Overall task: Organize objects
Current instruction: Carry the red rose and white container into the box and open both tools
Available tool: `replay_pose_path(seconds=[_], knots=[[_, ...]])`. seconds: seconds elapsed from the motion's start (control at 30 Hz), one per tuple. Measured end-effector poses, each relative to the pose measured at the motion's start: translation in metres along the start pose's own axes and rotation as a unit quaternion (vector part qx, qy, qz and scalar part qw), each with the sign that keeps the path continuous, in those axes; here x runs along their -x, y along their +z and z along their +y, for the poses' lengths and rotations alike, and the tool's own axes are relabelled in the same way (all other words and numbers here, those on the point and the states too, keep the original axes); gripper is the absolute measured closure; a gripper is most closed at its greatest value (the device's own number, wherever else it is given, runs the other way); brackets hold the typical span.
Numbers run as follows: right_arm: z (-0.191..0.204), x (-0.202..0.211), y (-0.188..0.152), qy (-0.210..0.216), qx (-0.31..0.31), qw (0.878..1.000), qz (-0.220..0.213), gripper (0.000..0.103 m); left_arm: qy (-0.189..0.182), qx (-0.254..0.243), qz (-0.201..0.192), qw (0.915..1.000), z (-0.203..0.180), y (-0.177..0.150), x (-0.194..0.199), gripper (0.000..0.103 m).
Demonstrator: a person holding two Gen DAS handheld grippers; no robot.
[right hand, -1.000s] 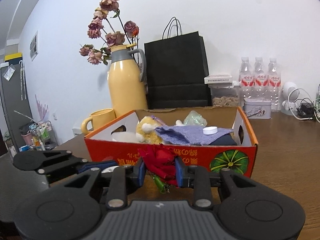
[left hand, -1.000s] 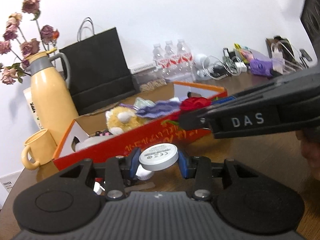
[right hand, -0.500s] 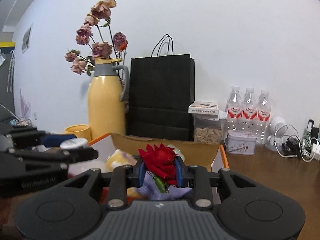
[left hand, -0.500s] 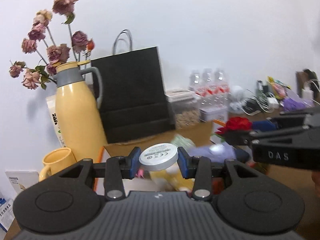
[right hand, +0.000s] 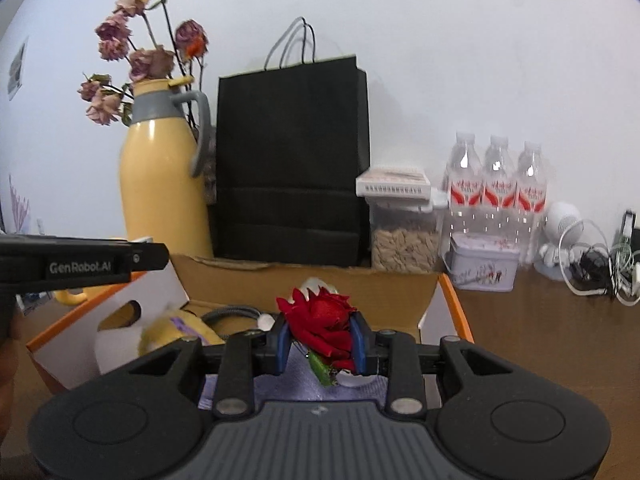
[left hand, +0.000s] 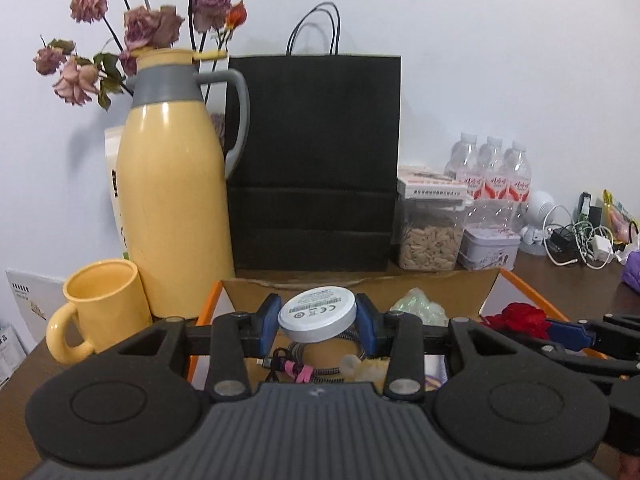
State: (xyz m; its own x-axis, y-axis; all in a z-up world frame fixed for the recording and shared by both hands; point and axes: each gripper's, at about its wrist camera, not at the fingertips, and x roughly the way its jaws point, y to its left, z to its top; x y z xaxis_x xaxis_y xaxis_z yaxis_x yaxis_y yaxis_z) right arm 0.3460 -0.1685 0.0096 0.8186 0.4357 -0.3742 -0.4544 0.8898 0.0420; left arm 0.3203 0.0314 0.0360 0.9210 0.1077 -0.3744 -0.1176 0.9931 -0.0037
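Left claw (left hand: 317, 322) clamps the puck (left hand: 317, 312), right claw (right hand: 320, 338) clamps the rose (right hand: 324, 326). Both hover over the box (right hand: 304, 276), which already holds items below them; drop-off not yet done.

A tall yellow thermos jug (left hand: 172, 208) with dried pink roses (left hand: 132, 28) is seen at left, a black paper bag (left hand: 316, 160) centrally, clear water bottles (left hand: 494, 176) at right.

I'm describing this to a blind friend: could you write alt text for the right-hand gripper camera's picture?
A handheld right gripper pinches a red rose over an open orange cardboard box holding cloth and a cable. Behind the box stand a yellow jug of dried flowers, a black paper bag and three water bottles on a wooden table; the left gripper reaches in from the left edge.
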Motion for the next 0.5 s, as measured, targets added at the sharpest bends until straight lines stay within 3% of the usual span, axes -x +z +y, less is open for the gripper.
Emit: replay_pose_path(seconds=[0.1, 0.13, 0.17, 0.2, 0.23, 0.33, 0.5], knots=[[-0.004, -0.002, -0.001, 0.001, -0.006, 1.000, 0.009, 0.072, 0.005, -0.001, 0.009, 0.9999, 0.001, -0.004, -0.003, 0.057], [-0.005, -0.002, -0.002, 0.003, -0.007, 1.000, 0.012, 0.069, 0.007, -0.002, 0.008, 0.9999, 0.001, -0.005, -0.002, 0.041], [-0.005, -0.001, -0.002, 0.004, -0.007, 1.000, 0.015, 0.066, 0.010, -0.002, 0.006, 0.9999, 0.001, -0.006, -0.001, 0.019], [-0.005, 0.000, -0.003, 0.005, -0.006, 1.000, 0.016, 0.062, 0.013, -0.002, -0.002, 0.9999, 0.001, -0.007, 0.002, 0.008], [-0.006, 0.001, -0.003, 0.005, -0.006, 1.000, 0.017, 0.048, 0.017, -0.002, -0.012, 0.9998, 0.001, -0.007, 0.005, 0.000], [-0.005, 0.006, -0.006, 0.003, -0.005, 1.000, 0.017, 0.004, 0.024, 0.001, -0.023, 0.9994, 0.000, -0.005, 0.010, 0.000], [-0.002, 0.009, -0.007, 0.002, -0.001, 1.000, 0.017, 0.000, 0.020, -0.002, -0.026, 0.9995, -0.003, -0.005, 0.012, 0.000]])
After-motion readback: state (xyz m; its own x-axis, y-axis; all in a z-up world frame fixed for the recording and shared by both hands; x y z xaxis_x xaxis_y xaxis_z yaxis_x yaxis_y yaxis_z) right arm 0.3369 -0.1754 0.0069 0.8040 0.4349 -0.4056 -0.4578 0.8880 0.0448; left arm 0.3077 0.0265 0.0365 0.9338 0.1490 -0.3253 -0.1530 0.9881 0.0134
